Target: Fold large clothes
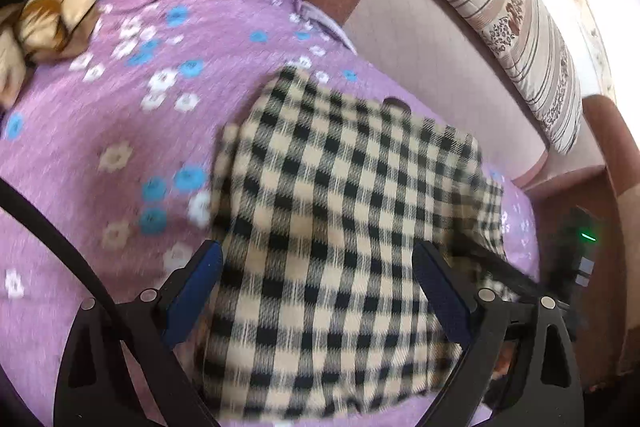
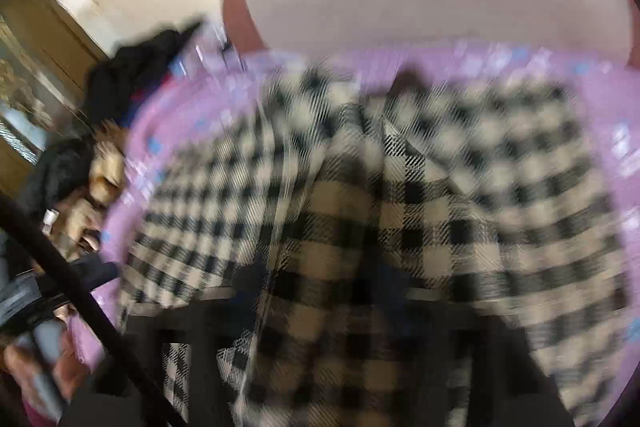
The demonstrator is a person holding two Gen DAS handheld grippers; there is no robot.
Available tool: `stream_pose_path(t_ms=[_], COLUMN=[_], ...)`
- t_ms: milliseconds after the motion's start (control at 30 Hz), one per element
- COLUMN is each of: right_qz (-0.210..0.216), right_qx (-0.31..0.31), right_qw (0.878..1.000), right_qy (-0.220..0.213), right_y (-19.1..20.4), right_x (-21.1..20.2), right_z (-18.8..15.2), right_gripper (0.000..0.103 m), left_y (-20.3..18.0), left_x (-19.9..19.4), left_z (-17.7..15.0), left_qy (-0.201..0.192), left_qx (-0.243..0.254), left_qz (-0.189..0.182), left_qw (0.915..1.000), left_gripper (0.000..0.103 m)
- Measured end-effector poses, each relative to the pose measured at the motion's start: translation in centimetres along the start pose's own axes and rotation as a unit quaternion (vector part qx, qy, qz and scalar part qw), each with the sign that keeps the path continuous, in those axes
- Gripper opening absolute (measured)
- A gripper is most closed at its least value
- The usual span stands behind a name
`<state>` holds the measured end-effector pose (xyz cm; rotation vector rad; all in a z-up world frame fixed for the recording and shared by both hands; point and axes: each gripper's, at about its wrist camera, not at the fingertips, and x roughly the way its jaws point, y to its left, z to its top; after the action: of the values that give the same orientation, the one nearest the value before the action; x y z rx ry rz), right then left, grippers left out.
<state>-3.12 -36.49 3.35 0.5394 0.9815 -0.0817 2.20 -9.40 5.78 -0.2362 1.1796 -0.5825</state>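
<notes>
1. My left gripper [image 1: 316,283] stands wide open, blue pads well apart, with nothing between them. It hovers over the near part of the shirt [image 1: 344,211]; whether the tips touch the cloth I cannot tell.

2. My right gripper [image 2: 320,291] is mostly hidden: checked cloth drapes over its frame and between the fingers. I judge it has a fold of the shirt [image 2: 400,211] pinched, but the blur leaves the jaw gap unreadable, so I cannot tell for certain.

3. The shirt lies on the purple bedspread [image 1: 120,115], near the headboard [image 1: 432,59]. In the left view it looks roughly rectangular, one side already turned in. I take that as partly folded.

4. Why held so: I judge the right side lifts an edge to carry it across, while the left waits open to pin or catch the opposite edge.

5. Pose: the left looks down steeply at the bed, fingers pointing toward the headboard. The right sits low and close, nearly buried in cloth, aimed the same way.

6. Farther out, a striped pillow [image 1: 500,19] leans on the headboard, and a heap of other clothes [image 1: 52,11] lies at the far left of the bed, well apart from the shirt.
</notes>
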Motion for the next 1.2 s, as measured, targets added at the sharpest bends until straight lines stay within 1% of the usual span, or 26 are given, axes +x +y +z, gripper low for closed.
stream_pose_path(t_ms=[33, 67, 133, 167, 233, 300, 333, 367, 400, 433, 500, 533, 567, 600, 667, 700, 800, 833, 867, 900, 933, 1000, 1067, 1133, 1167, 1200], right_qz=[0.011, 0.031, 0.065, 0.066, 0.033, 0.041, 0.04, 0.03, 0.006, -0.002, 0.018, 0.03, 0.033, 0.033, 0.037, 0.026, -0.065, -0.05, -0.036, -0.031, -0.027, -0.013, -0.007, -0.005, -0.028, -0.066], right_qx=[0.007, 0.01, 0.013, 0.031, 0.066, 0.105, 0.111, 0.105, 0.087, 0.075, 0.062, 0.046, 0.032, 0.018, 0.002, 0.005, 0.022, 0.035, 0.043, 0.046, 0.048, 0.031, -0.011, -0.053, -0.077, -0.097], right_qw=[1.0, 0.999, 0.997, 0.996, 0.997, 0.994, 0.993, 0.994, 0.995, 0.996, 0.996, 0.996, 0.996, 0.996, 0.995, 0.997, 0.997, 0.997, 0.997, 0.997, 0.997, 0.998, 0.999, 0.998, 0.997, 0.993], right_qy=[0.001, -0.015, -0.039, -0.047, -0.033, -0.01, -0.015, -0.023, -0.038, -0.05, -0.068, -0.073, -0.078, -0.084, -0.087, -0.077, -0.047, -0.05, -0.06, -0.054, -0.046, -0.045, -0.037, -0.018, 0.0, 0.013], right_y=[0.0, 0.0, -0.8, -1.8, -4.2, -6.0, -6.3, -6.4, -5.9, -5.4, -4.4, -3.4, -2.5, -1.4, -0.5, -0.5, -2.1, -3.0, -3.4, -3.5, -3.6, -3.3, -2.3, -1.1, -0.8, -0.8], right_x=[0.4, -0.4, -2.5, -3.1, -1.9, 0.0, 0.0, -0.7, -1.9, -3.0, -4.3, -4.9, -4.8, -4.5, -3.3, -2.0, 2.3, 2.8, 2.2, 1.5, 0.5, -2.0, -4.1, -4.7, -4.2, -3.2], right_z=[-0.2, -0.5, -1.1, -1.2, -1.3, -1.9, -2.1, -2.1, -2.2, -2.3, -1.9, -1.4, -0.7, 0.1, 1.3, 2.0, 2.6, 2.3, 2.1, 2.0, 1.8, 0.5, -1.7, -4.4, -6.0, -7.3], right_gripper=[0.009, 0.008, 0.005, 0.005, 0.005, 0.005, 0.002, 0.002, 0.003, 0.01, 0.01, 0.015, 0.023, 0.026, 0.028, 0.028, 0.028, 0.028, 0.028, 0.028, 0.031, 0.032, 0.032, 0.032, 0.032, 0.032], left_y=[0.0, -0.1, -0.4, -0.8, -0.9, -0.3, 0.2, 0.9, 1.2, 1.4, 1.7, 1.7, 1.7, 1.7, 1.9, 1.9, 2.4, 2.3, 2.2, 2.0, 1.9, 1.9, 1.9, 1.9, 1.9, 2.0], left_x=[0.1, -1.0, -2.6, -3.0, -1.9, 0.3, 1.3, 2.4, 2.9, 3.3, 3.5, 3.4, 3.3, 3.2, 3.2, 3.2, 4.0, 4.1, 4.1, 4.2, 4.2, 4.0, 3.4, 3.0, 3.0, 3.4], left_z=[-0.1, -0.6, -1.4, -1.7, -1.6, -1.5, -1.6, -1.7, -1.8, -1.8, -1.8, -1.7, -1.6, -1.6, -1.6, -1.7, -1.9, -1.9, -2.1, -2.1, -2.1, -2.0, -2.0, -2.4, -2.8, -3.2], left_qy=[0.005, 0.005, -0.013, -0.029, -0.031, -0.005, 0.007, 0.02, 0.028, 0.036, 0.033, 0.026, 0.022, 0.019, 0.015, 0.014, 0.019, 0.015, 0.016, 0.016, 0.017, 0.02, 0.015, 0.013, 0.018, 0.024], left_qx=[-0.001, 0.006, 0.031, 0.047, 0.054, 0.045, 0.035, 0.021, 0.018, 0.016, 0.015, 0.014, 0.013, 0.012, 0.015, 0.016, 0.027, 0.036, 0.044, 0.05, 0.052, 0.047, 0.037, 0.032, 0.032, 0.034], left_qz=[0.005, 0.016, 0.022, 0.025, 0.037, 0.048, 0.055, 0.065, 0.069, 0.072, 0.083, 0.084, 0.085, 0.086, 0.099, 0.109, 0.119, 0.125, 0.13, 0.134, 0.134, 0.132, 0.126, 0.119, 0.119, 0.122], left_qw=[1.0, 0.9998, 0.9992, 0.9982, 0.9974, 0.9978, 0.9978, 0.9974, 0.9971, 0.9966, 0.9959, 0.996, 0.9961, 0.996, 0.9949, 0.9939, 0.9924, 0.9914, 0.9904, 0.9896, 0.9894, 0.99, 0.9912, 0.9923, 0.9922, 0.9917], left_gripper=[0.095, 0.095, 0.095, 0.095, 0.095, 0.095, 0.095, 0.095, 0.095, 0.095, 0.095, 0.095, 0.095, 0.095, 0.095, 0.095, 0.096, 0.096, 0.096, 0.096, 0.096, 0.096, 0.096, 0.096, 0.096, 0.096])
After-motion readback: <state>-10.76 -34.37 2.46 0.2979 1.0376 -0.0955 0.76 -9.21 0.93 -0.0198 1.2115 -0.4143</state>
